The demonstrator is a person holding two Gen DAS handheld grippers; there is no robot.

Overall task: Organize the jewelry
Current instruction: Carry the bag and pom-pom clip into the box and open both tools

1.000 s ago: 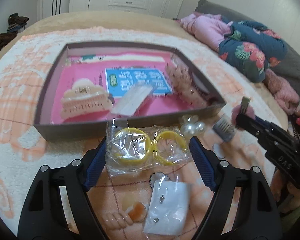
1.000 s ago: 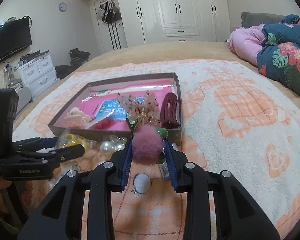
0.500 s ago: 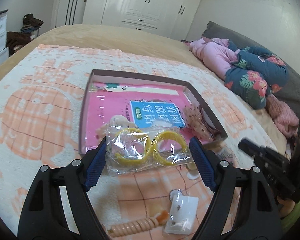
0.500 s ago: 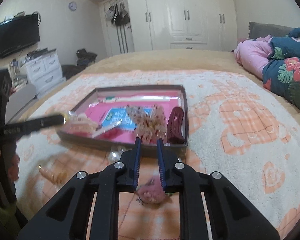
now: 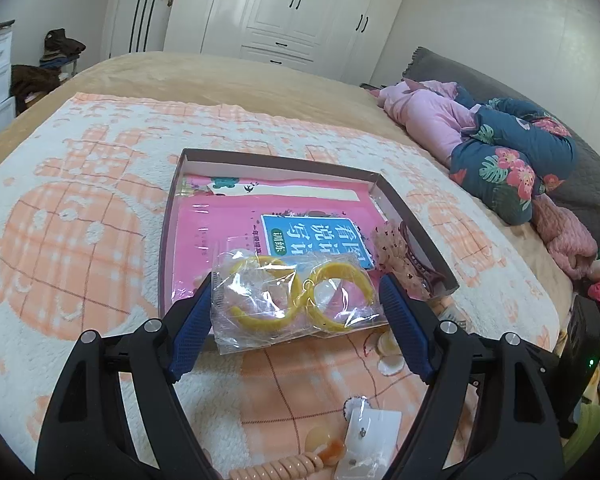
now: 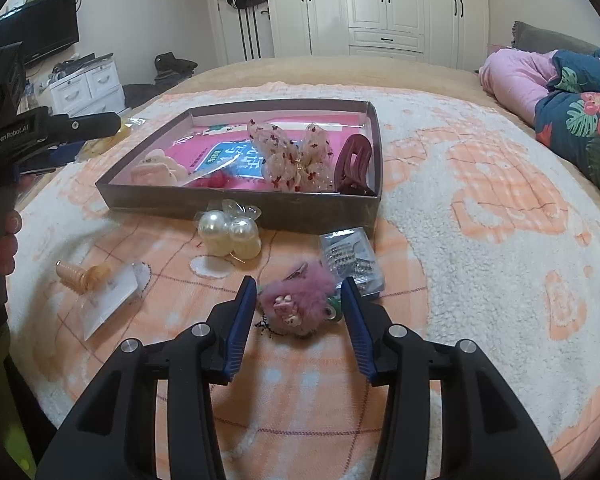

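white wardrobes (image 6: 384, 4) back a bedroom where a peach-and-cream blanket (image 6: 480, 216) covers the bed. on it sits a shallow brown box (image 6: 236, 204) lined with a pink booklet (image 5: 228, 236); inside lie a dotted gauze bow (image 6: 296, 160), a maroon claw clip (image 6: 354, 164) and a cream claw clip (image 6: 156, 168). the left gripper (image 5: 296, 312) is clamped on a clear bag of yellow hoops (image 5: 296, 300), held in the air over the box's near edge. the right gripper (image 6: 298, 312) is spread wide, its blue pads either side of a pink pompom clip (image 6: 296, 304) lying on the blanket, not touching it. pearl bobbles (image 6: 230, 236) rest just in front of the box, a packet of hairpins (image 6: 350, 260) beside the pompom
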